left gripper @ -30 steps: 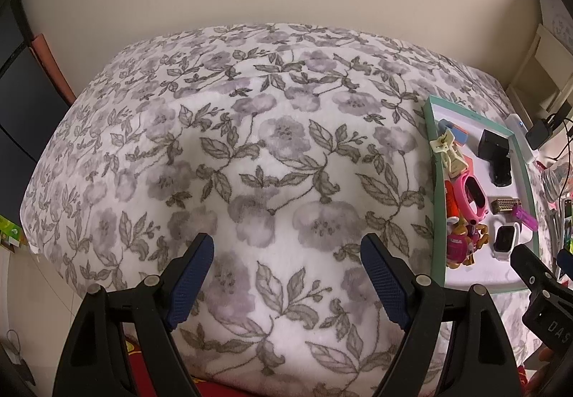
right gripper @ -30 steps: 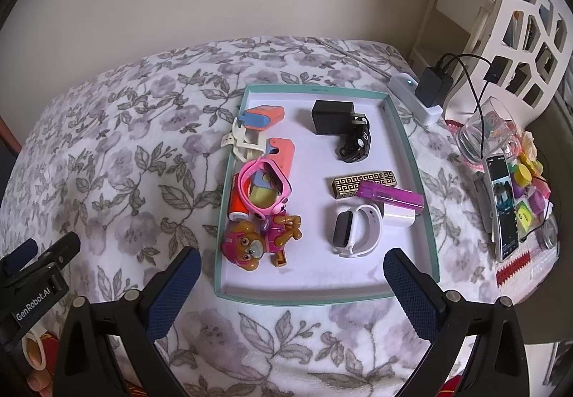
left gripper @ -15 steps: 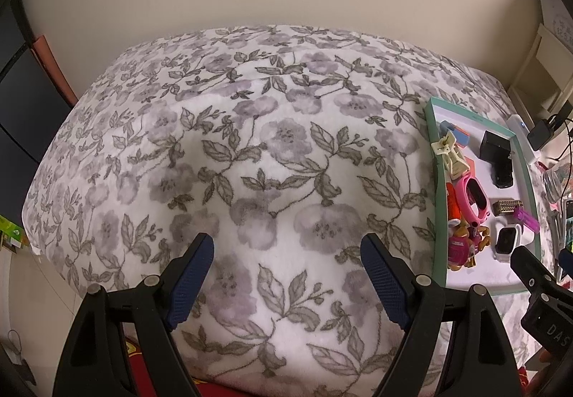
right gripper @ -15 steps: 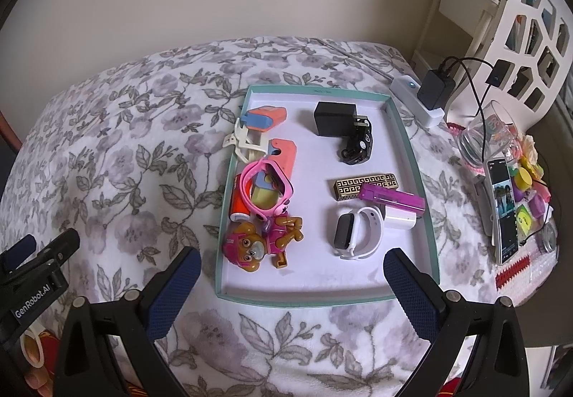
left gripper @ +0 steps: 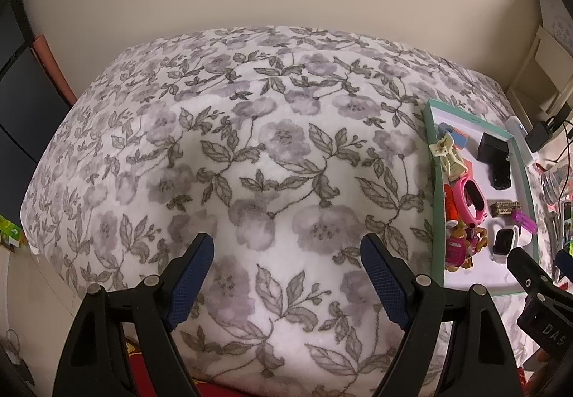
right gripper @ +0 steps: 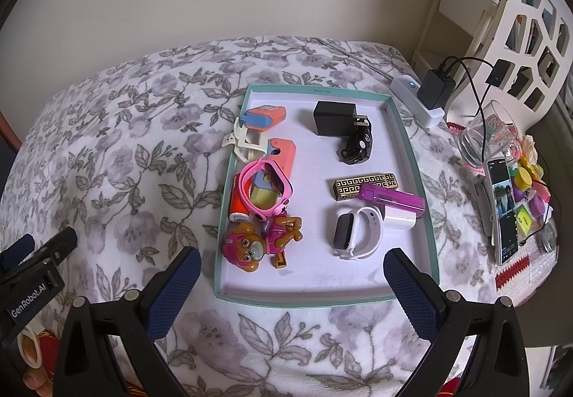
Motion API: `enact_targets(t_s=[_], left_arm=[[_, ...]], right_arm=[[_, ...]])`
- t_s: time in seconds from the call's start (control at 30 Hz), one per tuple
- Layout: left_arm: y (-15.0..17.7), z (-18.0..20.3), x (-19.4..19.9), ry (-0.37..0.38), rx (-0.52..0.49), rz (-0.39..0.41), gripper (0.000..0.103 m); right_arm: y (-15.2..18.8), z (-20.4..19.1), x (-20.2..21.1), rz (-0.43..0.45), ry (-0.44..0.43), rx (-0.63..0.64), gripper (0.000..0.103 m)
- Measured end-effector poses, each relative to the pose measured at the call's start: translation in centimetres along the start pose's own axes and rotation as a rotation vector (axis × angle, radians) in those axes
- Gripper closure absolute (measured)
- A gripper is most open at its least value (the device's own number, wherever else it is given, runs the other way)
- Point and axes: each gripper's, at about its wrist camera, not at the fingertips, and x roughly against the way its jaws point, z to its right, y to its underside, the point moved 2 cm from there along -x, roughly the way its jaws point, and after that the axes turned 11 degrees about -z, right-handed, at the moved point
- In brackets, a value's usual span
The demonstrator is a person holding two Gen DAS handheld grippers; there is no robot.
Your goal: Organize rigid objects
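A teal-rimmed white tray (right gripper: 324, 298) lies on the floral blanket (right gripper: 143, 160) and holds several small objects. Its left side has a pink dog toy (right gripper: 259, 244), a pink watch (right gripper: 266, 187), an orange cylinder (right gripper: 237, 205), a cream hair clip (right gripper: 243, 142) and two orange-and-blue cases (right gripper: 266, 115). Its right side has a black charger (right gripper: 335, 117), a black toy car (right gripper: 358, 146), a gold patterned bar (right gripper: 365, 183), a purple lighter (right gripper: 392, 200) and a white watch (right gripper: 356, 230). My right gripper (right gripper: 292, 271) is open and empty above the tray's near edge. My left gripper (left gripper: 286, 259) is open and empty over bare blanket; the tray (left gripper: 435, 203) lies to its right.
Right of the tray are a white power strip (right gripper: 415, 99) with a black plug, a glass jar (right gripper: 483, 135), a phone (right gripper: 503, 207) on a stand and colourful small items (right gripper: 530, 189). A white shelf (right gripper: 519, 20) stands at the far right. A wall runs behind the bed.
Both views have drawn back and up slightly, so the tray and blanket sit a little lower and smaller. Both grippers stay open and nothing in the tray has moved.
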Motion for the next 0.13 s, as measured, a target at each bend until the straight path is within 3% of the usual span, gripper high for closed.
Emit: enact_targets(t_s=[0.13], left_arm=[[0.01, 0.10, 0.43, 0.003, -0.008, 0.025, 0.018]], right_arm=[[-0.03, 0.01, 0.00, 0.000, 0.001, 0.001, 0.000]])
